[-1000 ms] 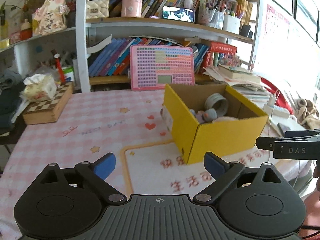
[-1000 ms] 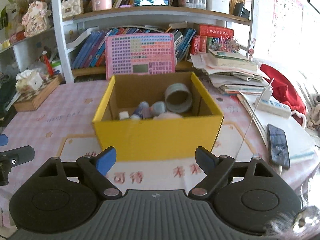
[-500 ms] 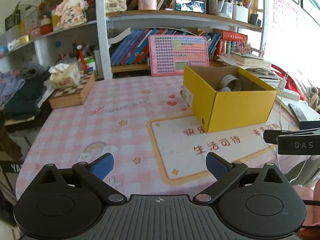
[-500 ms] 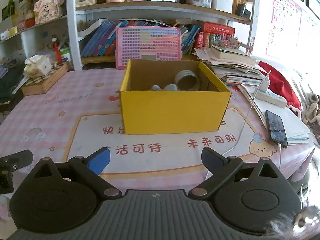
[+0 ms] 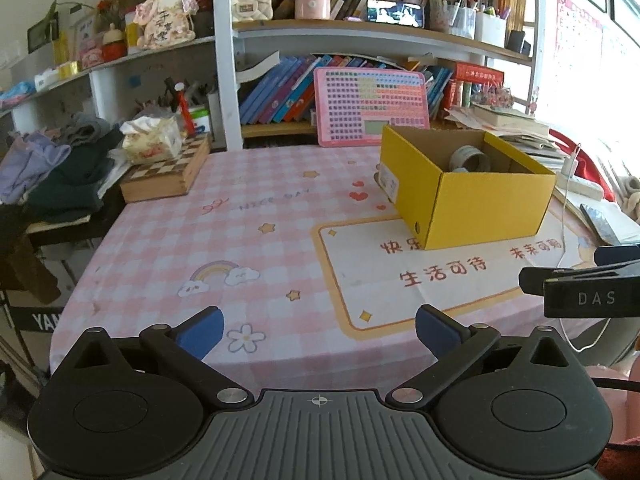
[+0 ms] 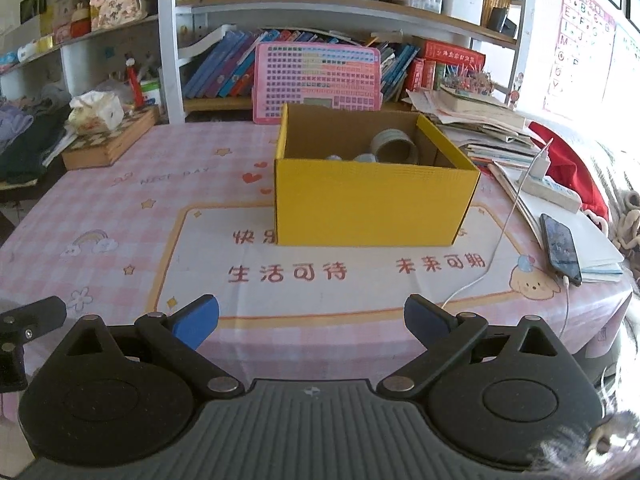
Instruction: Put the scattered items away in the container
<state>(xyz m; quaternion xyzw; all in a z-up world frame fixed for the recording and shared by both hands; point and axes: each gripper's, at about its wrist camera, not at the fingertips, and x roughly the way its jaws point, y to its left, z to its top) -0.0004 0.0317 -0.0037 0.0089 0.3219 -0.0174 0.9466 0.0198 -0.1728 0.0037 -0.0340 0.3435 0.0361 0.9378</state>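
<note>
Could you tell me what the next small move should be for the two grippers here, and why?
Probably hold both back and stop: the left gripper and right gripper are open and empty, the tape roll and small items lie inside the yellow box, and no loose items show on the tablecloth around it.

The pink checked tablecloth (image 5: 168,240) reads "NICE DAY", and its cream panel carries red Chinese characters "生活可待" and "未来可期". White letters "DAS" stand on the black right gripper (image 5: 592,296) body. A wall alphabet poster (image 6: 580,36) shows letters.
</note>
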